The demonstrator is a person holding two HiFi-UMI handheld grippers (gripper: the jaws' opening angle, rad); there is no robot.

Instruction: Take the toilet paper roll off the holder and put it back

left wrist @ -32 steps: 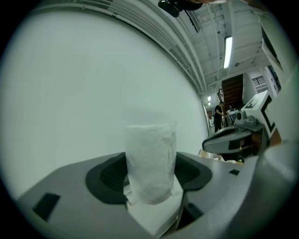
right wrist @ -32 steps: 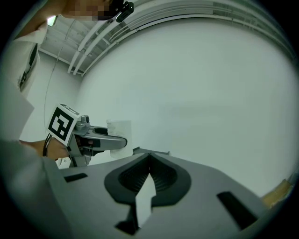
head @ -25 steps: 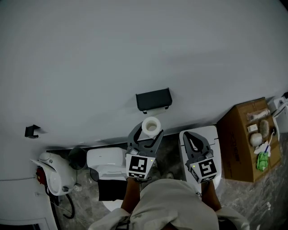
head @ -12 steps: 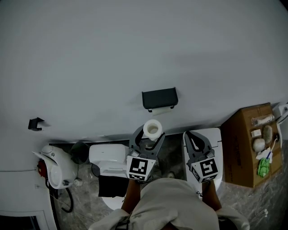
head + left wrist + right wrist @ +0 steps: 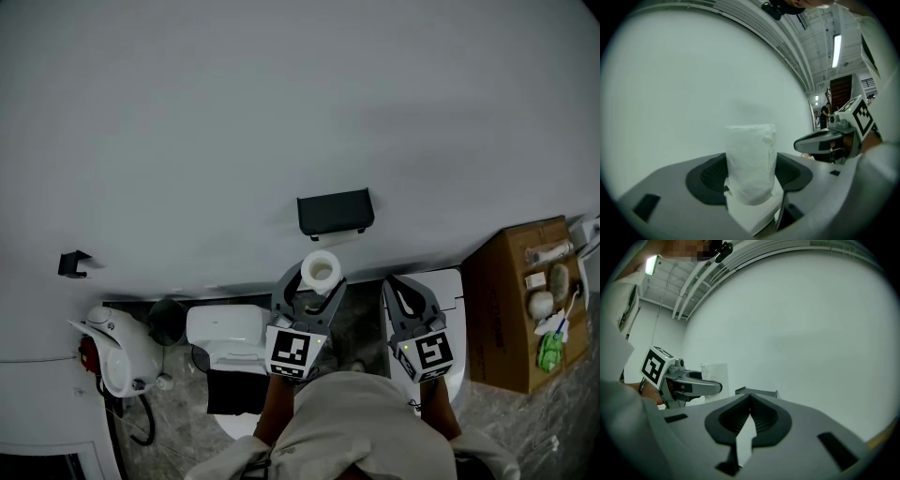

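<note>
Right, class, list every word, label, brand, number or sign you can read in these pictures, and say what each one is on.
None can be read.
Cubes on the left gripper and right gripper: black-and-white square patterns only, no letters.
Small items on the cardboard box: any print is too small to read.
Toilet paper roll and black holder: no print shows.

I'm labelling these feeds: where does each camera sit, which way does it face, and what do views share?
Head view: on the person's head, looking steeply down at the black holder; forearms, left gripper clamping the toilet paper roll, shut right gripper.
Left gripper view: on that gripper, facing the wall along its jaws; right gripper at right.
Right gripper view: likewise, left gripper at left.
Shared: the roll, in all three.
</note>
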